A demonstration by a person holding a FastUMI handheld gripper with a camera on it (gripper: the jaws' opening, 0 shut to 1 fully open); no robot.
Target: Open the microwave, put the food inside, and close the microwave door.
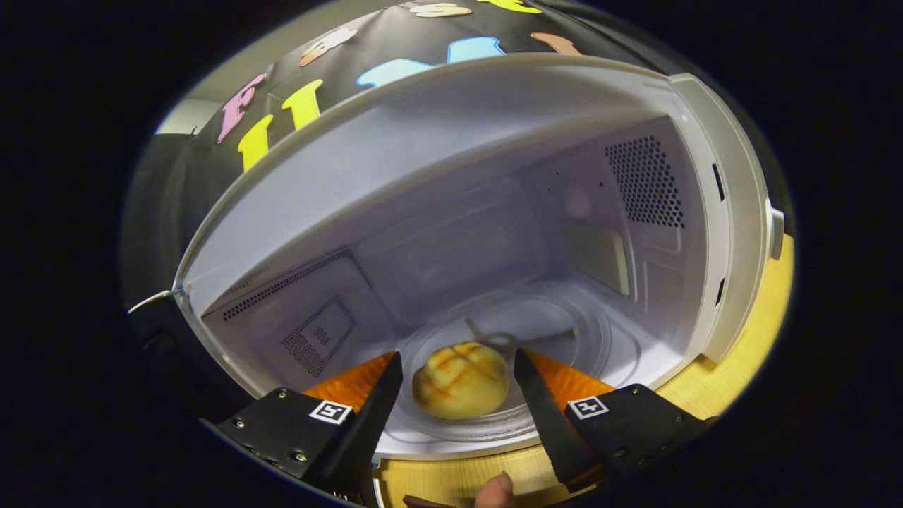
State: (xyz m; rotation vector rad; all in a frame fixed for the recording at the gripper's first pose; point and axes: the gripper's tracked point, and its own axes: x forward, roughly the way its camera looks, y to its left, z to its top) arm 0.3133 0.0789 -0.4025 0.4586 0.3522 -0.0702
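A: Where's the food?
B: Bun (pixel 461 379), round, golden w/ a crosshatch top, sits on the glass turntable (pixel 564 317) inside the microwave (pixel 437 148), near the front edge of the cavity.

A: Tool?
B: Tool (pixel 458 377) is wide open. Fingers sit one each side of the bun, w/ a gap on both sides, not pressing on it. Left finger (pixel 377 402) just left of the bun, the right one just right of it.

A: Microwave door?
B: Open. Cavity is in plain sight: vent holes on the far right wall, perforated panel on the left wall, turntable hub showing just beyond the bun.

A: What's it standing on?
B: Wooden counter (pixel 748 353), visible to the right of the microwave and along the near edge under the fingers.

A: Anything else?
B: A fingertip (pixel 496 490) shows at the near edge of the counter, between the two fingers.
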